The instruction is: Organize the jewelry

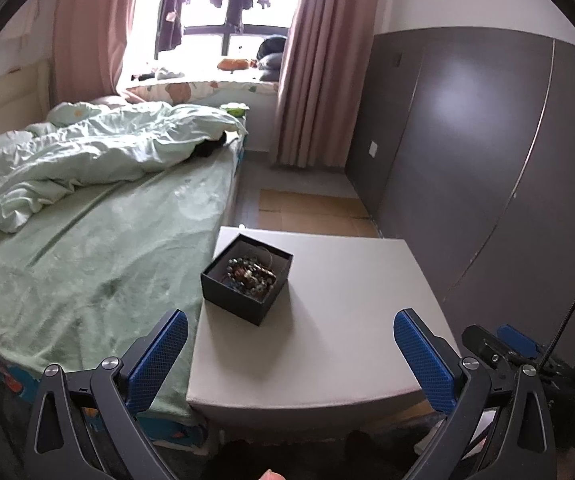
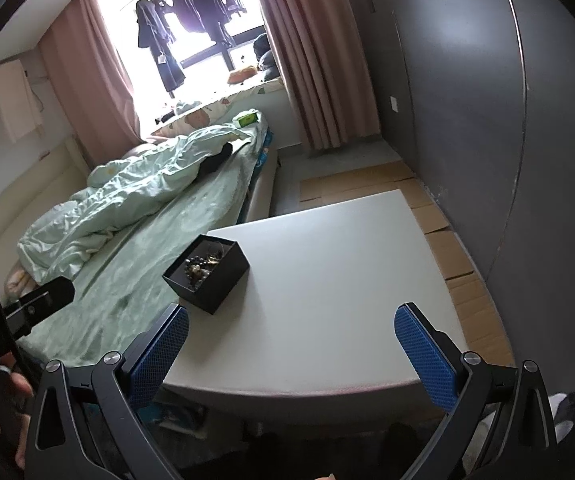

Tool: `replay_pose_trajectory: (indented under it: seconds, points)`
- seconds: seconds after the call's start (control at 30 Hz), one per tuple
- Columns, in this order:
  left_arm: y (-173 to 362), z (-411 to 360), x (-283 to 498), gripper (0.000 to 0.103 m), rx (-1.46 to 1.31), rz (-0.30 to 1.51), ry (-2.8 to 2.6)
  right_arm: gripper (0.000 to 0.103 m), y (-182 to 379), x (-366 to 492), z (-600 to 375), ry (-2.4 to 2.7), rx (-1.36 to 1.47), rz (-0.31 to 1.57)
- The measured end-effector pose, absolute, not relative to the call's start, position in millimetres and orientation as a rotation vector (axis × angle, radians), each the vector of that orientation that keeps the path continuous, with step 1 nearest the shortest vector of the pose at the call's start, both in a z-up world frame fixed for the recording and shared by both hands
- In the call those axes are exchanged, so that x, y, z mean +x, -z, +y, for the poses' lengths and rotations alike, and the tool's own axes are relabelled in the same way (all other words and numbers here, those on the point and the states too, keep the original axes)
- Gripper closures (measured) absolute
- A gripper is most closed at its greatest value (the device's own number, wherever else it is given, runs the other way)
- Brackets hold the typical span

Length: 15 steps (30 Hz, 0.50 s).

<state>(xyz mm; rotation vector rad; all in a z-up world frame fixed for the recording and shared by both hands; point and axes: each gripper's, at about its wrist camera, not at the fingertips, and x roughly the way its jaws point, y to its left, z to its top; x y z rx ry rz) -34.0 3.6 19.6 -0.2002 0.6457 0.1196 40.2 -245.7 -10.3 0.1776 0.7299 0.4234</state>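
**Jewelry sat heaped in its black box, both tongs empty**

Jewelry (image 1: 252,275) filled a lidless black box (image 1: 234,300) near the table's left edge. The left gripper (image 1: 290,334) hung above the table's near edge, its 2 blue-padded fingers (image 1: 158,360) spread wide, holding nothing. The right gripper (image 2: 291,330) hovered likewise, gaping and empty, short of the box. The grey table (image 1: 347,320) stood against a green-sheeted bed (image 1: 87,264), with pink curtains (image 1: 319,60) beyond.

You see a matt black card box (image 1: 243,284) on a smooth matt table (image 1: 347,320), beside a soft cloth bedsheet (image 1: 87,264).
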Motion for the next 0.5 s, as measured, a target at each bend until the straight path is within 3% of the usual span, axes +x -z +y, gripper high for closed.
replay_pose_trajectory:
  seconds: [0.5]
  points:
    - [-14.7, 4.4, -28.9, 0.000, -0.201, 0.647, -0.116, 0.000, 12.3, 43.9, -241.7, -0.402, 0.156, 0.736]
